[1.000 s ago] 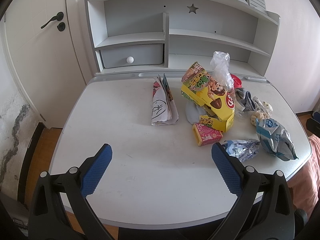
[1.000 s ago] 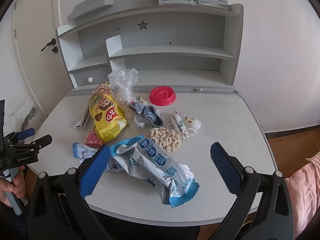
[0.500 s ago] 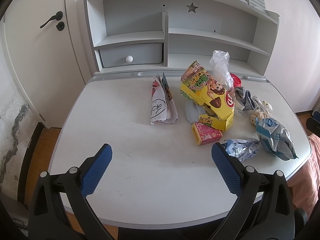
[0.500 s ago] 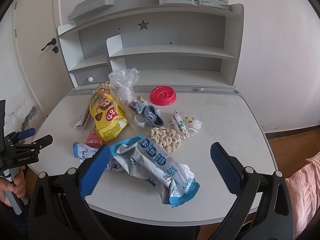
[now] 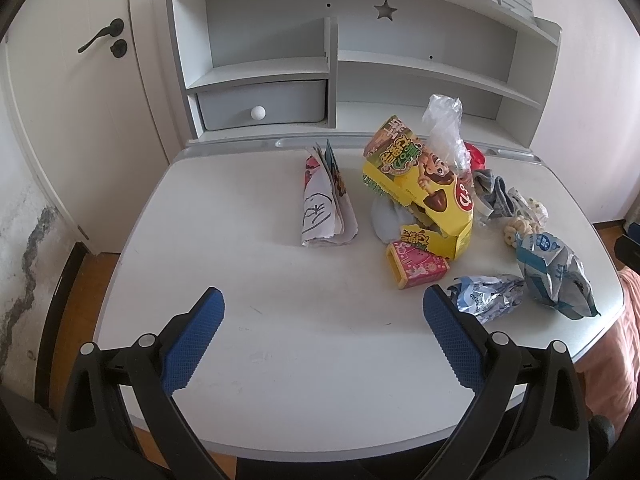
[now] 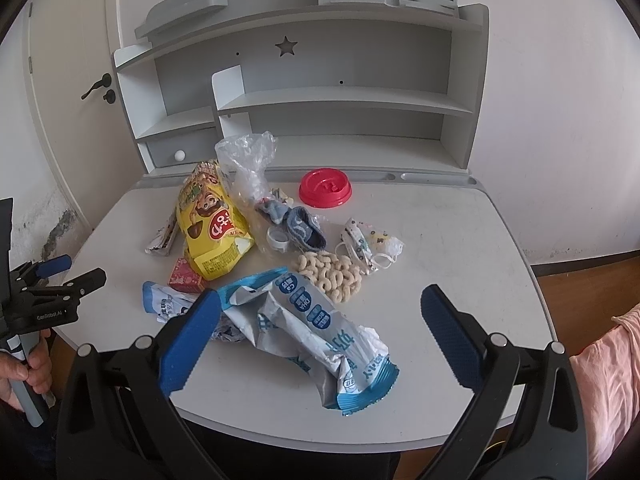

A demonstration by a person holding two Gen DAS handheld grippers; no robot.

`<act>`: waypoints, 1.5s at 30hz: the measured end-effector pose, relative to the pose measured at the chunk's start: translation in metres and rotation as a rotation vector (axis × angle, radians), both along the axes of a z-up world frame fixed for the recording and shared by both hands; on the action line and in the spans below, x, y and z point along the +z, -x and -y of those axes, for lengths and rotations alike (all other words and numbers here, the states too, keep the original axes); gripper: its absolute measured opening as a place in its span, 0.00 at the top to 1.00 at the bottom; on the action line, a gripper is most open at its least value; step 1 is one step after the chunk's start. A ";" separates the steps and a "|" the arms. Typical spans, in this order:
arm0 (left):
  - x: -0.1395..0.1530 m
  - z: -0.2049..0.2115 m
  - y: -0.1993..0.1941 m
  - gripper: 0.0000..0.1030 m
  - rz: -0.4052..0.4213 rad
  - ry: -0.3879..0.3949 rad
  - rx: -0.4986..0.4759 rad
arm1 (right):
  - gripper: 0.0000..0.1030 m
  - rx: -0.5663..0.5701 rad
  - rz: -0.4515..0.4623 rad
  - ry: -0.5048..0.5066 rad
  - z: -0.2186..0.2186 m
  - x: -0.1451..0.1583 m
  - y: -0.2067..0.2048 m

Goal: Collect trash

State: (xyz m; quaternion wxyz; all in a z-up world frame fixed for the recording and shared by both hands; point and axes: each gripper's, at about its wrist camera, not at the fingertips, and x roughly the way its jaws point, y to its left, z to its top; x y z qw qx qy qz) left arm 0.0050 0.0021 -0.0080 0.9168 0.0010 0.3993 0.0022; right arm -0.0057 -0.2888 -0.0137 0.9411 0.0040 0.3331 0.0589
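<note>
Almost nothing is changed from 0.5 s ago; only a slight view drift is seen. The left gripper [image 5: 323, 314] is held wide apart, empty, over bare desk [image 5: 248, 240]. The right gripper [image 6: 320, 312] is spread equally wide, nothing touched, above the blue-white snack bag [image 6: 316, 324]. Trash is piled mid-desk: yellow snack box [image 5: 424, 192], pink carton [image 5: 416, 268], crumpled wrapper [image 5: 488, 300].

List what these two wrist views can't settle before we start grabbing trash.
- Trash bin: in neither view.
- Pale crumpled item: left wrist view, mostly behind the yellow snack box; identity unclear.
- Folded paper booklet: right wrist view, largely hidden by that box.
- Blue-and-white foil snack bag: contents hidden by the foil.
</note>
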 end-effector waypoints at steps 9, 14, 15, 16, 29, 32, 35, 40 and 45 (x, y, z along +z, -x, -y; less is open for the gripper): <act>-0.001 -0.002 -0.001 0.06 -0.002 0.001 0.000 | 0.06 0.000 -0.006 -0.004 0.000 -0.002 -0.001; -0.002 -0.002 -0.001 0.06 -0.006 0.001 -0.001 | 0.06 0.006 -0.008 -0.006 0.000 -0.003 0.000; -0.003 -0.002 -0.002 0.06 -0.009 0.002 -0.002 | 0.06 0.009 -0.010 -0.008 0.000 -0.002 0.000; -0.003 -0.001 -0.003 0.06 -0.011 0.002 -0.004 | 0.06 0.012 -0.011 -0.011 0.000 -0.002 0.000; -0.021 0.006 -0.078 0.06 -0.086 -0.051 -0.024 | 0.06 0.075 -0.033 -0.005 0.006 -0.008 -0.013; -0.033 0.005 -0.109 0.06 -0.123 -0.066 -0.011 | 0.06 0.091 -0.047 0.001 0.011 -0.013 -0.012; -0.045 0.000 -0.134 0.06 -0.163 -0.048 -0.009 | 0.06 0.109 -0.092 0.027 0.019 -0.021 -0.016; -0.061 -0.008 -0.157 0.06 -0.201 -0.035 -0.010 | 0.06 0.061 -0.127 0.003 0.044 -0.024 -0.032; -0.072 -0.015 -0.167 0.12 -0.222 -0.013 -0.007 | 0.06 0.002 -0.171 -0.101 0.066 -0.025 -0.070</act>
